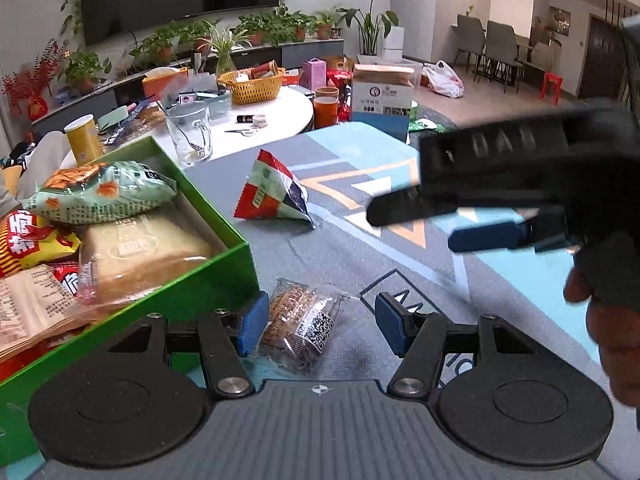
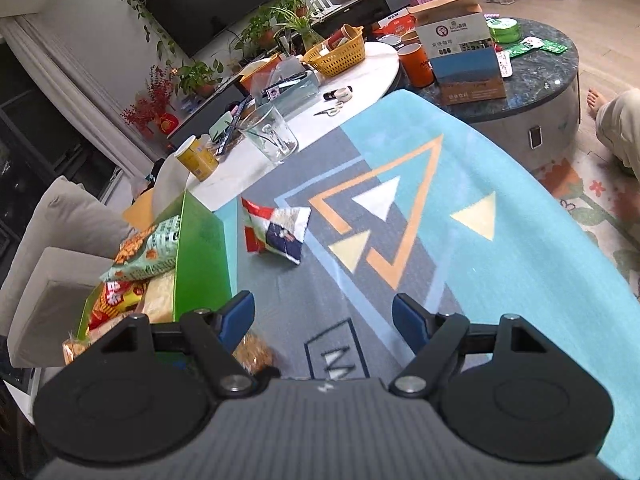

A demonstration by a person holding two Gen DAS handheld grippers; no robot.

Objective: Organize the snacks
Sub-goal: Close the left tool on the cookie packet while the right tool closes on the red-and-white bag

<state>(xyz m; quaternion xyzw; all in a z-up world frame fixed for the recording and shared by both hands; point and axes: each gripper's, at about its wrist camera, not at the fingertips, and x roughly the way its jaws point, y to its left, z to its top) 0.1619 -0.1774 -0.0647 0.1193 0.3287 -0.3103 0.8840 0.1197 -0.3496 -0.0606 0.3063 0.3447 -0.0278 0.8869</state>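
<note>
Left wrist view shows the clear-wrapped biscuit pack [image 1: 298, 326] lying on the mat just beside the green box [image 1: 208, 276], between the left gripper [image 1: 320, 326]'s apart, untouching pads, probably light, crinkly and crushable, best pinched gently across its middle.

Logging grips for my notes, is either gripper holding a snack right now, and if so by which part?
Neither. The left gripper is open around the clear-wrapped biscuit pack on the mat, pads not touching. The right gripper is open and empty.
</note>
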